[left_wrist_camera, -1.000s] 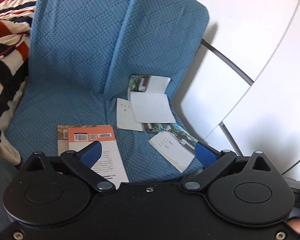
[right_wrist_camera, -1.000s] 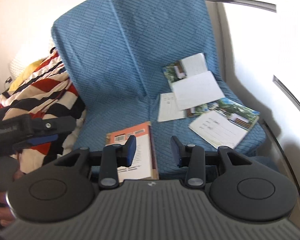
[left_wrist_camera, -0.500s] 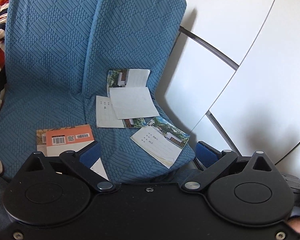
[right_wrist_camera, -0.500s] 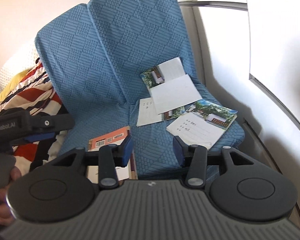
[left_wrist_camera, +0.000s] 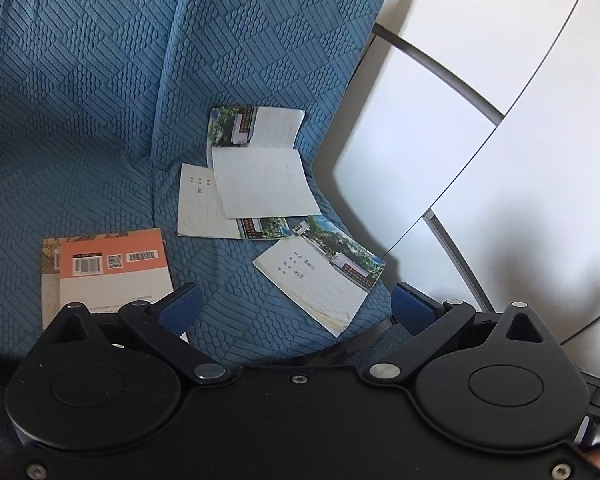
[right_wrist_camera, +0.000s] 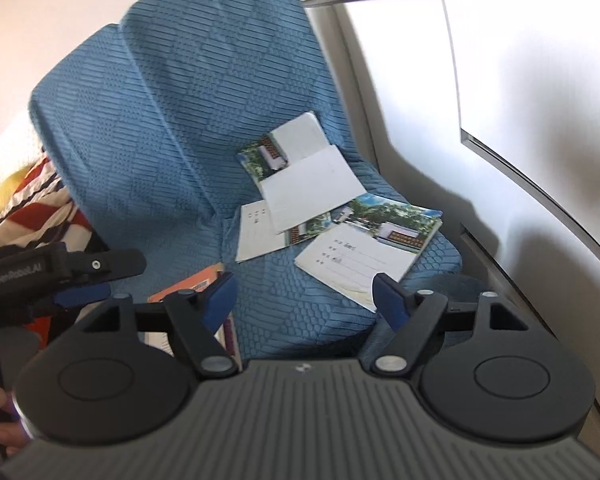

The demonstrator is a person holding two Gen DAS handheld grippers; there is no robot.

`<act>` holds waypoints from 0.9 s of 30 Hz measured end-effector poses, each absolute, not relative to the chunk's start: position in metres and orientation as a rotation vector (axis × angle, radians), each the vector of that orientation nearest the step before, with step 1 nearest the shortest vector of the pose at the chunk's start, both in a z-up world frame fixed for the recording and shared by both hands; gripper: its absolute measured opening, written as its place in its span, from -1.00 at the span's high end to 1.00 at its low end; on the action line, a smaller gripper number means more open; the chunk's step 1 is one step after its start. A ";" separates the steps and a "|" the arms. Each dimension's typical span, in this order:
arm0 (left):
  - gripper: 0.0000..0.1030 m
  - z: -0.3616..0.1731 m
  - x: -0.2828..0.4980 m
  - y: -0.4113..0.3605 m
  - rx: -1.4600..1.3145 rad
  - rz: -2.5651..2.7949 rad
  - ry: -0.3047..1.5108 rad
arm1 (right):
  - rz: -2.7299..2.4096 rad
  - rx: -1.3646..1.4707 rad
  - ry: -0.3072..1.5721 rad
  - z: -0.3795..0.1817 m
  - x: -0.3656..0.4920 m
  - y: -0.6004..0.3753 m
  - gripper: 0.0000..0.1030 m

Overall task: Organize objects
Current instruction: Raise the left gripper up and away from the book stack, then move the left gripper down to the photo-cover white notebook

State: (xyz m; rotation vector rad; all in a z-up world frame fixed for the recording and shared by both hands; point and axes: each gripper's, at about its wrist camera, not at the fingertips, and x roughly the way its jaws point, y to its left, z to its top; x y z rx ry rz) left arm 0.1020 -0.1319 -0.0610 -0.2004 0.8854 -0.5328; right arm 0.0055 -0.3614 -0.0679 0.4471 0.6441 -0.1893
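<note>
The jaws of the right gripper (right_wrist_camera: 302,300) have just been opened wider, and nothing is seen between them. Compared with a second ago, both views are brought nearer to the blue seat (left_wrist_camera: 100,120), and the papers appear larger. The jaws of the left gripper (left_wrist_camera: 298,306) are kept wide apart and empty. The nearest notebook (right_wrist_camera: 364,256) lies just ahead of the right jaws, a little toward the right one. Two more notebooks (left_wrist_camera: 256,176) are overlapped further ahead. The orange book (left_wrist_camera: 108,272) lies beside the left jaw of the left gripper. Nothing is gathered yet; a first pick of the nearest notebook is probably prepared.
</note>
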 end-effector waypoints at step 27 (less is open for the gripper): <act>-0.66 -0.206 0.225 -0.230 -0.187 -0.553 1.055 | -0.301 0.629 0.708 -0.173 0.086 -0.516 -0.47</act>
